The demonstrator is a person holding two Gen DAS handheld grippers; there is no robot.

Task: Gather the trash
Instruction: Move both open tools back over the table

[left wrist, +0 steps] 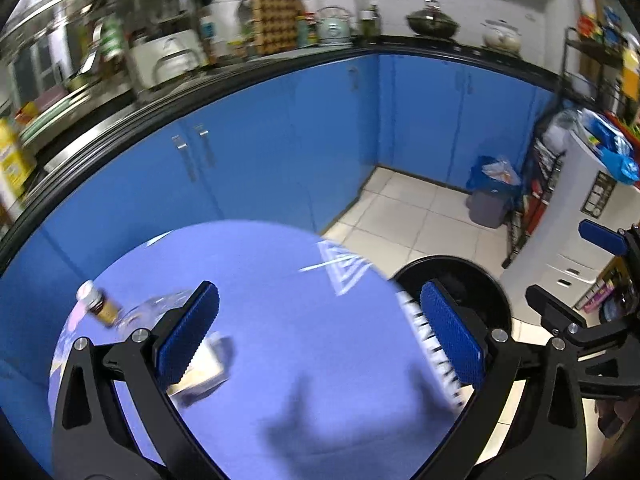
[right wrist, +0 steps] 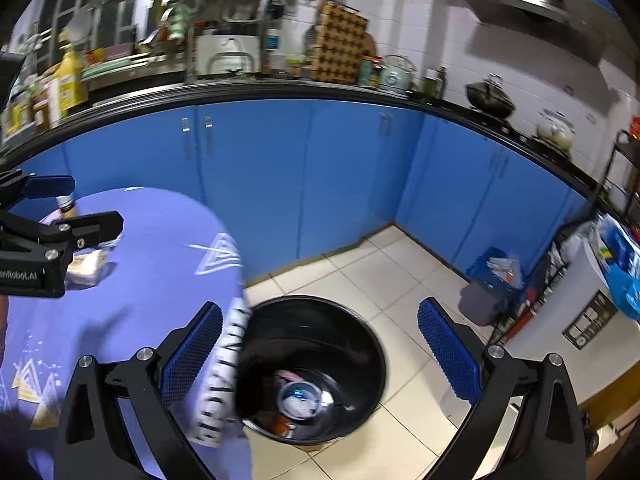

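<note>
Both tongs, left [left wrist: 320, 344] and right [right wrist: 320, 356], gape wide and empty. Next, aim squarely at the bottle [left wrist: 98, 304], lower left, then drop it centrally into the bin [right wrist: 312, 368].

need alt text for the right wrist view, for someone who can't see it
The right gripper, jaws open and empty, hangs over a round black trash bin on a white tiled floor, with discarded containers at its bottom. To the left is a purple cloth-covered table with the left gripper above it; blue kitchen cabinets stand behind.
</note>
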